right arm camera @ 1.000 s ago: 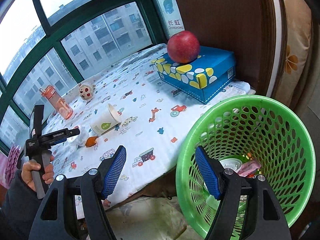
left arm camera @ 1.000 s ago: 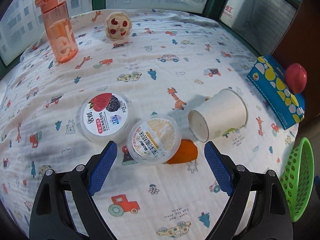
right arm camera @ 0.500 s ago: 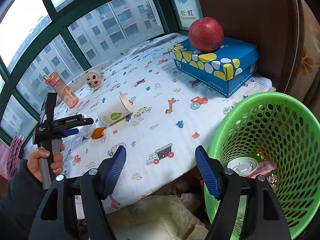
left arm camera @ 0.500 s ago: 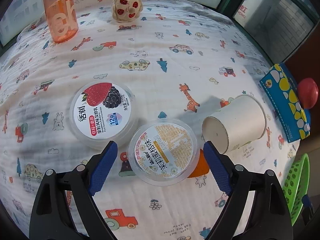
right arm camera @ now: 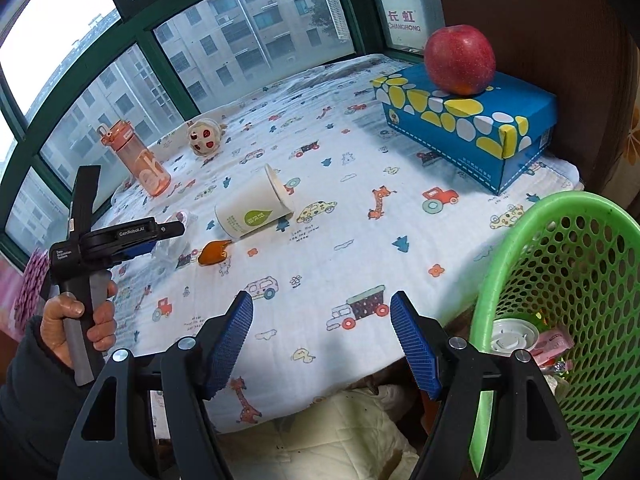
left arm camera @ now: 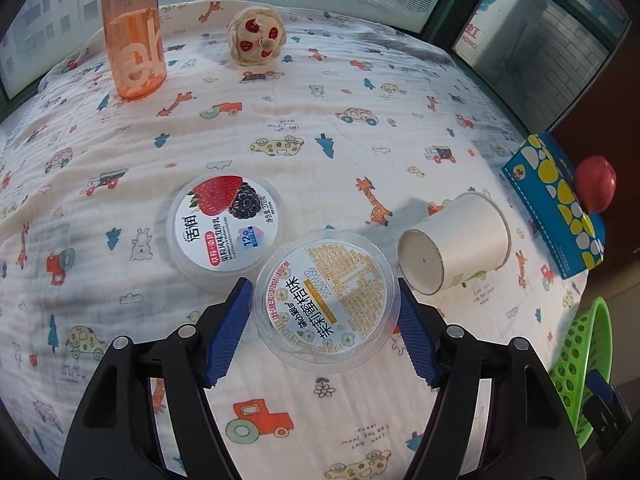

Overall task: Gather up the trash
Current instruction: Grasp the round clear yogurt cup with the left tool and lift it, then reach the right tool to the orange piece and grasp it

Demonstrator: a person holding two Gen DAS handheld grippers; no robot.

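Note:
A clear yogurt cup with a gold and white label (left arm camera: 326, 304) stands on the printed cloth between the blue pads of my left gripper (left arm camera: 325, 288). Its jaws are closing, and the pads sit right at the cup's rim without visibly squeezing it. A second yogurt cup with a berry label (left arm camera: 224, 228) stands just behind to the left. To the right, a white paper cup (left arm camera: 460, 248) lies on its side. In the right wrist view an orange scrap (right arm camera: 214, 252) lies by the paper cup (right arm camera: 252, 212). My right gripper (right arm camera: 322, 308) hangs open and empty over the bed's near edge, beside the green basket (right arm camera: 504, 264).
The basket holds a white lid (right arm camera: 514, 334) and pink wrappers. An orange bottle (left arm camera: 134, 40) and a round plush toy (left arm camera: 256, 36) stand by the window. A blue tissue box (right arm camera: 468, 120) with a red apple (right arm camera: 460, 60) on top sits against the brown wall.
The left gripper's jaws have narrowed around the gold-label cup, which now sits between the pads. The right gripper has swung away from the basket toward the bed, still open.

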